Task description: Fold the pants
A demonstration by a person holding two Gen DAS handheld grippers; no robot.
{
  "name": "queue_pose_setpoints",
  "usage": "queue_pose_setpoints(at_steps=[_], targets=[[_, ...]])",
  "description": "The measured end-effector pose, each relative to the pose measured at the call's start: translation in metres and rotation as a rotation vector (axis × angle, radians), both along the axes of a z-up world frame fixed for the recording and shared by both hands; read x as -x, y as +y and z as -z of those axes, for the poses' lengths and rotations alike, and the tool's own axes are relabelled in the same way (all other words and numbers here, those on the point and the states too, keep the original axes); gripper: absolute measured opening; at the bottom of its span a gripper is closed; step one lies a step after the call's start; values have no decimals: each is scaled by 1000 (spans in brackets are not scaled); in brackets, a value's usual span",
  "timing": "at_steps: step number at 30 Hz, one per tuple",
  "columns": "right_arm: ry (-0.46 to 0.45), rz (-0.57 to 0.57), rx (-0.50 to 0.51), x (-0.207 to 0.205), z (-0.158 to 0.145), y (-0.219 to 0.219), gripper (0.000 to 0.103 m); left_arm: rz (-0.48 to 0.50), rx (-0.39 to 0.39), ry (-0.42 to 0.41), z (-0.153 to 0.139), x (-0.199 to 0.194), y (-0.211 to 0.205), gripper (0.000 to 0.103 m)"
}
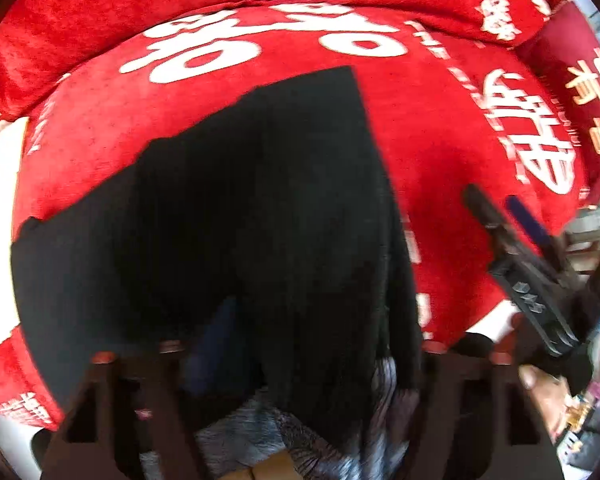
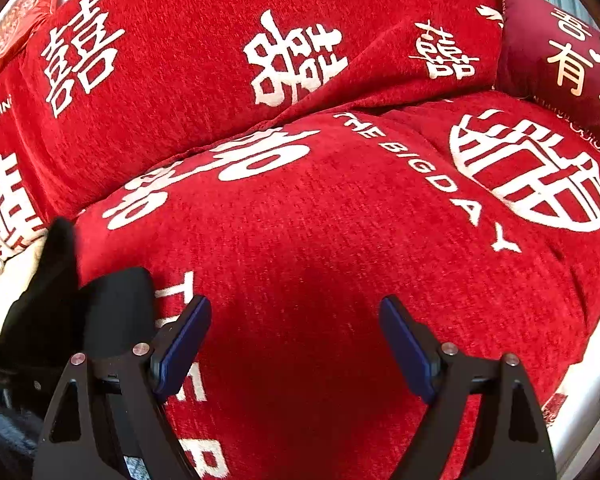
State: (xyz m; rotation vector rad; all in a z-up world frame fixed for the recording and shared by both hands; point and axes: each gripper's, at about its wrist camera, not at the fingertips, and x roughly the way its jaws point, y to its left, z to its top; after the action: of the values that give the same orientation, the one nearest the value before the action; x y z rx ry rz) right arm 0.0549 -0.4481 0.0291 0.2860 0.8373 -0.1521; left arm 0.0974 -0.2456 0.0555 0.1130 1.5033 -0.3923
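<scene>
Right now the black pants (image 1: 228, 216) lie spread on the red sofa cover (image 1: 440, 152), directly under the left gripper (image 1: 296, 360), which looks almost straight down on them. Their long axis runs away from that gripper toward the sofa back, with a stepped edge on the far left side. The left gripper's fingers are blurred against the dark cloth, so I can only guess the jaws stand apart with nothing pinched. The right gripper (image 2: 296, 344) is spread wide and empty over bare red cover; from it the pants (image 2: 60, 292) lie off to its left, just beyond its left finger (image 2: 184, 344). So the left hand is plainly the nearer one, and the right would have to come across leftward to reach the cloth.
</scene>
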Motion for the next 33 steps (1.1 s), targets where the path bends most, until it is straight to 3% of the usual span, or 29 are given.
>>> queue_pose_setpoints(at_steps=[2,4,7,9,11,14,16,18,20,22,24,25,27,28,29,30,33], targets=[[3,-8,14,2,-3,0,89,26,7,-27,-14,6,0,80],[0,-40,12,4,-7,3,89,54,67,-71,-35,12,8,80],[-1,-140,-3,6,-13,13,89,24,132,-111,-55,18,36,80],[5,-176,92,9,-20,26,89,-10,156,-134,-61,19,60,80],[8,-155,158,13,-33,30,89,-74,123,-161,-56,17,88,80],[-129,-206,23,27,-72,32,89,-199,93,-153,-39,10,129,80],[-154,-286,-21,31,-82,47,92,-290,106,-131,-24,8,157,80],[-59,-369,56,24,-71,75,92,-329,186,-133,-21,12,175,80],[71,-384,149,16,-43,95,92,-336,202,-152,-23,17,180,80],[136,-427,50,14,-22,100,92,-313,177,-174,-21,20,178,80],[126,-486,-139,19,-14,102,84,-286,161,-190,-19,23,173,80],[130,-491,-137,20,-14,106,70,-283,139,-201,-19,24,172,80],[133,-473,-46,25,-21,115,59,-298,101,-224,-24,27,175,80],[122,-461,-12,28,-28,116,36,-312,107,-233,-27,27,179,80],[113,-454,-4,31,-36,114,26,-326,123,-246,-31,28,185,80],[99,-453,-26,34,-45,110,19,-342,138,-261,-35,29,190,80],[93,-444,-27,46,-54,104,18,-374,84,-274,-29,27,202,80]])
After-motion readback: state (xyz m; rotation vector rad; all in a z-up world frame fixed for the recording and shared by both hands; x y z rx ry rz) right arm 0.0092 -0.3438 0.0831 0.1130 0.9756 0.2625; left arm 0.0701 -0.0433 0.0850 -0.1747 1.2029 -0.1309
